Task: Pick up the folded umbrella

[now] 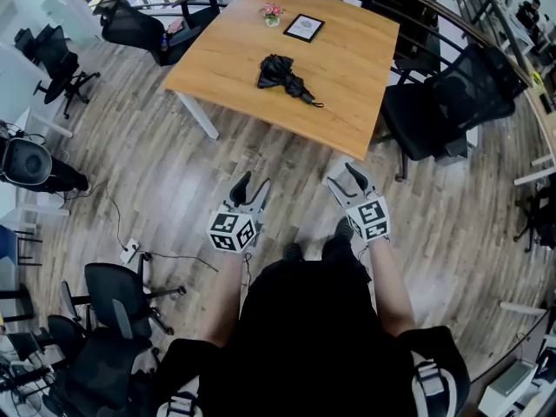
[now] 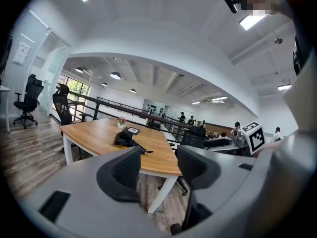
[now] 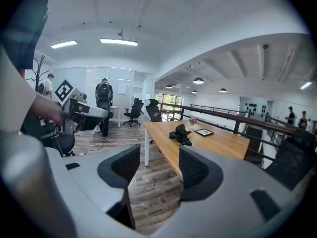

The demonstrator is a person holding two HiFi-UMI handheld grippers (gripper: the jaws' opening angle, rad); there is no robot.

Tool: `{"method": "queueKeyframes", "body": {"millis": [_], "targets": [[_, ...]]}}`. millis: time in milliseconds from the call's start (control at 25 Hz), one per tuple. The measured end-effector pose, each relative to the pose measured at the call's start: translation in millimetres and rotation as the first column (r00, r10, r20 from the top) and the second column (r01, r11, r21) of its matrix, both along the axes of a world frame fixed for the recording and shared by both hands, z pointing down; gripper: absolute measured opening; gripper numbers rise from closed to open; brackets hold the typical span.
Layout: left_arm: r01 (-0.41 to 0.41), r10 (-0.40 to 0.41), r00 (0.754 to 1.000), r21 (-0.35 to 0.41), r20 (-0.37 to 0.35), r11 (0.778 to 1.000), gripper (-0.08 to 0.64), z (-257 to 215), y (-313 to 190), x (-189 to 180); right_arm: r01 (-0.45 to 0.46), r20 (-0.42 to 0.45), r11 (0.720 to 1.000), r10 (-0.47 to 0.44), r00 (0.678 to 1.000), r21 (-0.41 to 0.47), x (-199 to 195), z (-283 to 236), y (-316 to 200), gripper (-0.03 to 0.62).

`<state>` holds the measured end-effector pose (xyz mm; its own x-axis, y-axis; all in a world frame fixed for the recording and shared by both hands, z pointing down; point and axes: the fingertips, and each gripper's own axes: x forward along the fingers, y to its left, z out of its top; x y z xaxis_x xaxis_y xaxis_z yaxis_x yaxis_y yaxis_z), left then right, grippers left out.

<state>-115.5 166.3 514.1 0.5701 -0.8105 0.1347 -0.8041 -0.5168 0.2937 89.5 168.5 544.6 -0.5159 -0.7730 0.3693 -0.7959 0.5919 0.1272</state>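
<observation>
A black folded umbrella (image 1: 283, 77) lies on the wooden table (image 1: 352, 102), near its middle. It shows small and far off in the left gripper view (image 2: 127, 139) and in the right gripper view (image 3: 180, 134). My left gripper (image 1: 251, 184) and right gripper (image 1: 347, 174) hang side by side over the floor, well short of the table's near edge. Both are open with nothing between the jaws. Through the gap of the left gripper (image 2: 157, 168) I see the table edge, and through the gap of the right gripper (image 3: 154, 168) only floor.
A small pot of pink flowers (image 1: 272, 12) and a framed picture (image 1: 304, 28) stand at the table's far side. Black office chairs (image 1: 452, 102) ring the table; more chairs (image 1: 113, 298) and a power strip with cables (image 1: 130, 252) sit on the floor at left.
</observation>
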Motion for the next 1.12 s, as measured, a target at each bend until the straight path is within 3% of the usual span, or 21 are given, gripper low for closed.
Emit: {"method": "queueKeyframes", "body": {"millis": [520, 1120], "targets": [[-0.015, 0.015, 1.0, -0.008, 0.005, 1.0, 0.235, 3.2, 1.4, -3.4, -0.031, 0.013, 0.999, 0.031, 0.999, -0.02, 0.9, 6.5, 3.5, 0.258], [0.055, -0.054, 0.998, -0.017, 0.007, 0.998, 0.235, 8.4, -29.8, -18.4, 0.013, 0.031, 1.0, -0.012, 0.999, -0.026, -3.3, 10.9, -46.4, 0.256]]}}
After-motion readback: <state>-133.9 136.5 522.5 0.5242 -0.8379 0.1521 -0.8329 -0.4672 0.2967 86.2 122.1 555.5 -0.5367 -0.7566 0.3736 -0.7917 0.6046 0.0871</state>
